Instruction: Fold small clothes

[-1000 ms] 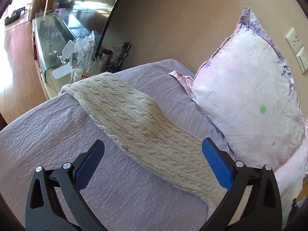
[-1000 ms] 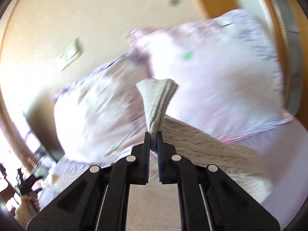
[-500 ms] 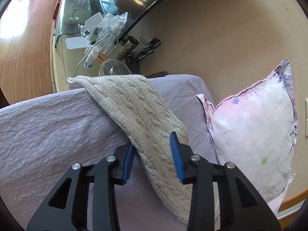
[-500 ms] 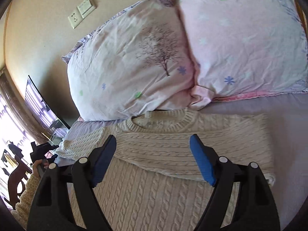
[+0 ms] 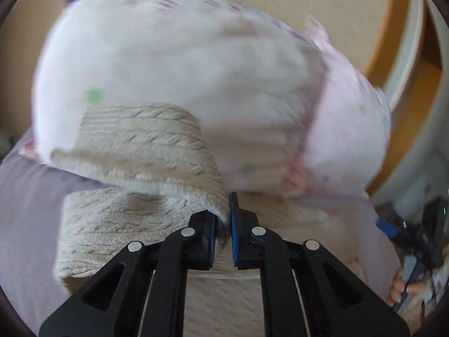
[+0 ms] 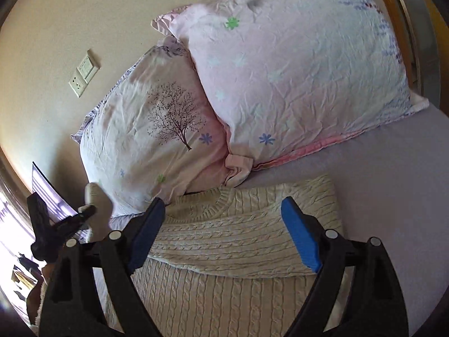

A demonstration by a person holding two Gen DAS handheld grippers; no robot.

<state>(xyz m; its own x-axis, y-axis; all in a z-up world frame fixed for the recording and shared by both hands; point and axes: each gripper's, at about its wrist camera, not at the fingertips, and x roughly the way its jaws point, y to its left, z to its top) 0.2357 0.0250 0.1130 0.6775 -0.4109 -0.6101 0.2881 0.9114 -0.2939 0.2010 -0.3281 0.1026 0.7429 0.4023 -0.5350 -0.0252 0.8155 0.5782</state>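
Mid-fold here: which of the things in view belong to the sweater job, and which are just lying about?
In the job:
- cream cable-knit sweater, right sleeve folded across the chest
- left gripper, jaws shut on the left sleeve
- right gripper, jaws open above the sweater

Lying about:
- tree-print pillow
- pink pillow
- wall sockets

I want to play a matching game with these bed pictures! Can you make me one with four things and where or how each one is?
Things:
1. left hand-held gripper
2. right hand-held gripper
3. tree pillow
4. wall socket

States:
A. leaning on the wall, partly under the other pillow
B. open above the sweater
C. on the beige wall
D. shut on a sweater sleeve

Pairs: 1-D, 2-B, 3-A, 4-C
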